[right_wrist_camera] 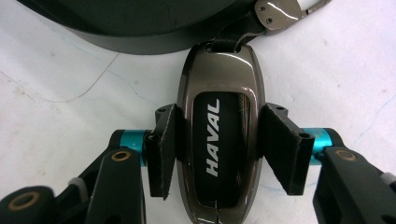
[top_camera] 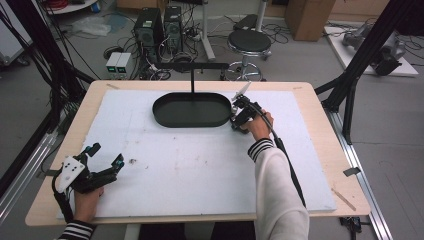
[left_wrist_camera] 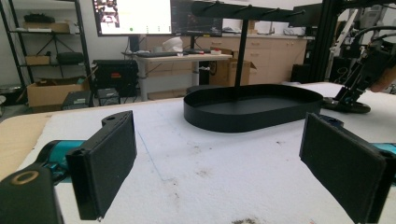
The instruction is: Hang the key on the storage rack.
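lower left of the high view: left gripper resting on the surface, fingers spread wide, holding nothing. upper centre: black oval tray with a hanger stand, both bare. right of the tray: right gripper, fingers clamped on a haval key fob lying just beside the tray wall. judged: fob grasped, placing or hanging not yet done. white mat stained; stool, computer towers, cables on the floor beyond.

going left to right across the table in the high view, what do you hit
left gripper with its jaws open → black oval tray with the hanger stand rising from it → right gripper shut on the key fob
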A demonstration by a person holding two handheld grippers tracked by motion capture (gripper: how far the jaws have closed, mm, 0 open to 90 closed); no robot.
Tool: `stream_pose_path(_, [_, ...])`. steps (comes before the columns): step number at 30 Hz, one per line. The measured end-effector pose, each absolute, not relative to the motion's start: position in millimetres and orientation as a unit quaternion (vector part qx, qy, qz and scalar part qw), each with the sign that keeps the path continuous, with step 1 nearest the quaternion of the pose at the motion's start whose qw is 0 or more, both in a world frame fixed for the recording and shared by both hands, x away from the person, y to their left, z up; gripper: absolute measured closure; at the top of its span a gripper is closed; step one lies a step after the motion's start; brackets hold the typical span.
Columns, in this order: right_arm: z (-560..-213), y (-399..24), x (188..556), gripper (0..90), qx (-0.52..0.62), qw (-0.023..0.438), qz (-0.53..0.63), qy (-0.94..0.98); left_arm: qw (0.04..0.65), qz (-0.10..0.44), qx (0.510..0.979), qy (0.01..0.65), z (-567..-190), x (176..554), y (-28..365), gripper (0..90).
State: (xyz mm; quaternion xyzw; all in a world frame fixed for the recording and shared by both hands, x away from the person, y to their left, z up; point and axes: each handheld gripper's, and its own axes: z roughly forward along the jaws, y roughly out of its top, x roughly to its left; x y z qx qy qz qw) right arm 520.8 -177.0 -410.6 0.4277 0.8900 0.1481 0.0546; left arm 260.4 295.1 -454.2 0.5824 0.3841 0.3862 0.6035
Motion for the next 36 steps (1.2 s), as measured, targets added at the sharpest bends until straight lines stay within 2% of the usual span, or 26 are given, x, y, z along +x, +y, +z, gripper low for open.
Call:
stream_pose_path(5, [-407.1,-183.9,520.6,48.3,0.436,0.050,0.144,0.887,0.604,0.386,0.582,0.385,-454.2,260.5,294.9,11.4])
stream_pose_path(21, [-362.4,-201.9,504.0,48.3,0.414,0.113,0.212,0.878,0.603,0.386,0.583,0.384,-454.2,260.5,295.0,11.4])
stream_pose_path(31, [-342.3,-204.6,494.8,48.3,0.391,0.127,0.278,0.868,0.603,0.386,0.583,0.384,-454.2,260.5,294.9,11.4])
stream_pose_path(36, [-336.9,-207.3,492.6,48.3,0.388,0.118,0.306,0.861,0.603,0.386,0.582,0.385,-454.2,260.6,294.8,11.4])
